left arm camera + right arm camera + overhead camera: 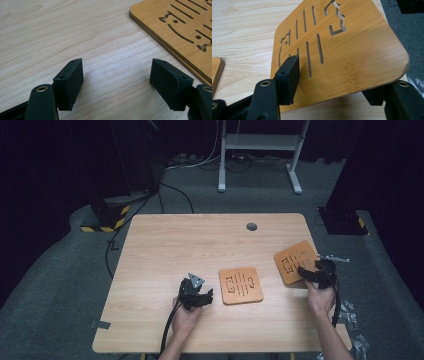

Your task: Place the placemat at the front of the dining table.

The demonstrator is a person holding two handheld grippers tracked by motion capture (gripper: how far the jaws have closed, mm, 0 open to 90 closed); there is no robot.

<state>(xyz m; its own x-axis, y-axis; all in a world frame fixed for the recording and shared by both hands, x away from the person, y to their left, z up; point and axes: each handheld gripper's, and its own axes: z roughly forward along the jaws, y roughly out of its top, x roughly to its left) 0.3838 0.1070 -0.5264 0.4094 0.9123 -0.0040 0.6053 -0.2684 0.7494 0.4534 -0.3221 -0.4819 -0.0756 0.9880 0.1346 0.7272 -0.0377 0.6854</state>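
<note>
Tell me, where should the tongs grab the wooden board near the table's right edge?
Probably its near edge. The square orange bamboo board with cut-out slots is thin and flat, and that edge is tilted up off the light wooden table. The right tongs come from the person's side, one pad above, one below, open around that edge, avoiding the slots.

Two square bamboo trivets, rounded corners, slot and zigzag cut-outs through each. The centre trivet (241,285) lies flat on the table, near its front half. The right trivet (295,260) sits near the right table edge, rotated askew, its near edge tilted up off the surface, far edge down.
</note>
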